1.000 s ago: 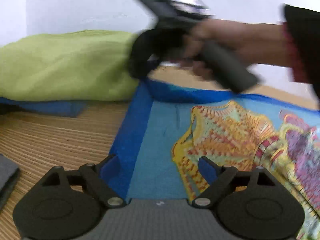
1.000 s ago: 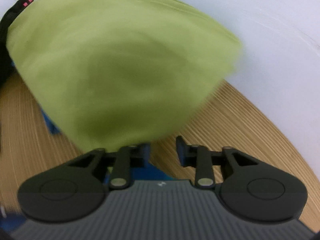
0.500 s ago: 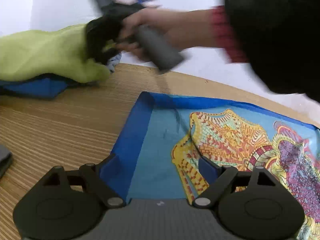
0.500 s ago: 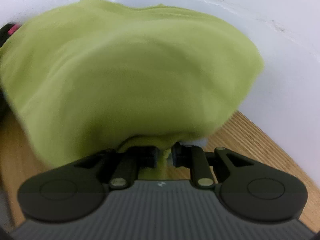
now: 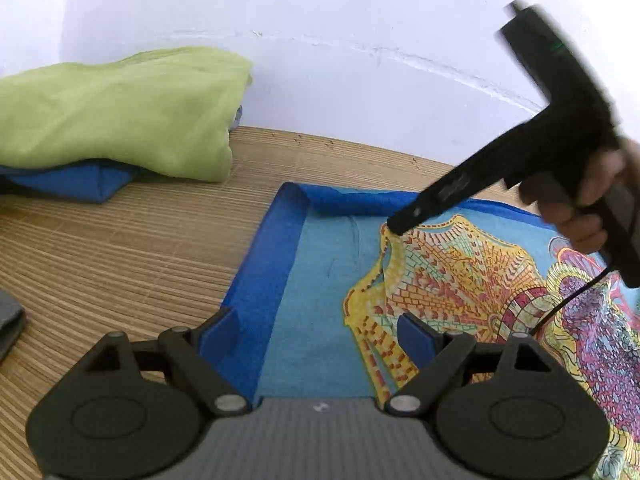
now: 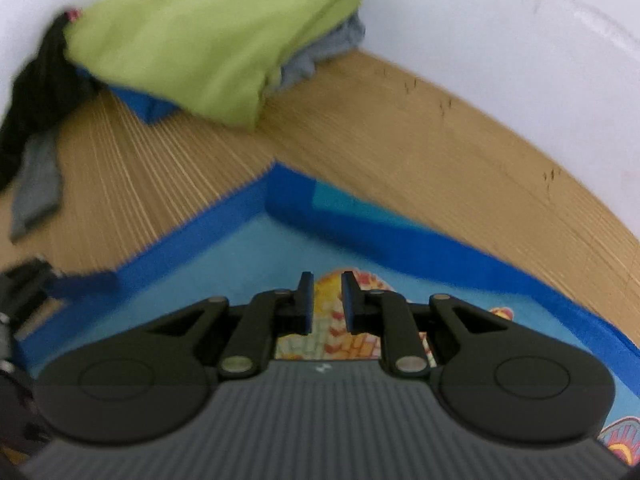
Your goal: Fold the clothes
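Left wrist: blue printed shirt (image 5: pixel 320 280) flat; left gripper (image 5: pixel 320 332) wide, empty; right gripper (image 6: pixel 325 300) narrow, empty.

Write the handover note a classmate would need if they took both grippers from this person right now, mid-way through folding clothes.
Left gripper: wide open, low over the blue printed garment.
Right gripper: nearly closed, a small gap, holding nothing, above the print near the garment's far corner.
Blue garment lies flat on the slatted table, edges turned in.
Done, it appears: green garment lies on the pile by the wall.
Left: fold the blue garment, then stack it.
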Demonstrator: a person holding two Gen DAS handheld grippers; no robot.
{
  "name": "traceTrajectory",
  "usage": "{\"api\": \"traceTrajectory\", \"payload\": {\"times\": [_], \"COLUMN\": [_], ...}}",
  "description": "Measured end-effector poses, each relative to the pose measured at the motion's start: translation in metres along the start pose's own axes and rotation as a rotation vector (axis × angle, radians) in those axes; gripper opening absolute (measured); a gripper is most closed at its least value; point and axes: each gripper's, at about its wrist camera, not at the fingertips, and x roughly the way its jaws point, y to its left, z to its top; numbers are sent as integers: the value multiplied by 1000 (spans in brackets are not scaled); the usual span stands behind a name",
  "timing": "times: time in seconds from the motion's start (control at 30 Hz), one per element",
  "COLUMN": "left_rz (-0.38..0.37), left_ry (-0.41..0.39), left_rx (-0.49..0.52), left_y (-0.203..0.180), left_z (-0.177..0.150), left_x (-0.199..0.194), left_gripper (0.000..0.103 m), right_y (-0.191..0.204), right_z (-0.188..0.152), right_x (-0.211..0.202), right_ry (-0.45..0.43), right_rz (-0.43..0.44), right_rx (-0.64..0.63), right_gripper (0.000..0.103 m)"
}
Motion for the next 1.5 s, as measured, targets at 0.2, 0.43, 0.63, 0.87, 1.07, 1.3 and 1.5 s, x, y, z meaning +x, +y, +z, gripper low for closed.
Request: {"api": "traceTrajectory", "payload": {"times": [0.2, 0.43, 0.63, 0.87, 1.07, 1.3, 1.5], "left_rz": [4, 2, 7, -17, 56, 16, -76], "left_ry": [0, -1, 2, 22, 52, 70, 160], "left_rx": [3, -2, 7, -13, 117, 220, 220], "left_y": [0, 0, -1, 6, -19, -85, -174], "left_z": [-1, 0, 0, 3, 24, 10, -44], "left_x": [-1, 0, 2, -3, -66, -157, -222], "left_gripper": [88, 89, 90, 87, 84, 87, 87], "right_y": [-20, -28, -30, 4, 43, 82, 99], "right_z": [46, 41, 6, -158, -278, -355, -443], "right_x": [42, 22, -32, -168, -241, -280, -351], "right_ry": [-54, -135, -155, -68, -62, -115, -247], "right_rz": [-59, -72, 4, -33, -86, -91, -156], "right_rx": [32, 137, 275, 478, 723, 841, 930], "right_gripper": [18, 18, 19, 29, 30, 31, 30]}}
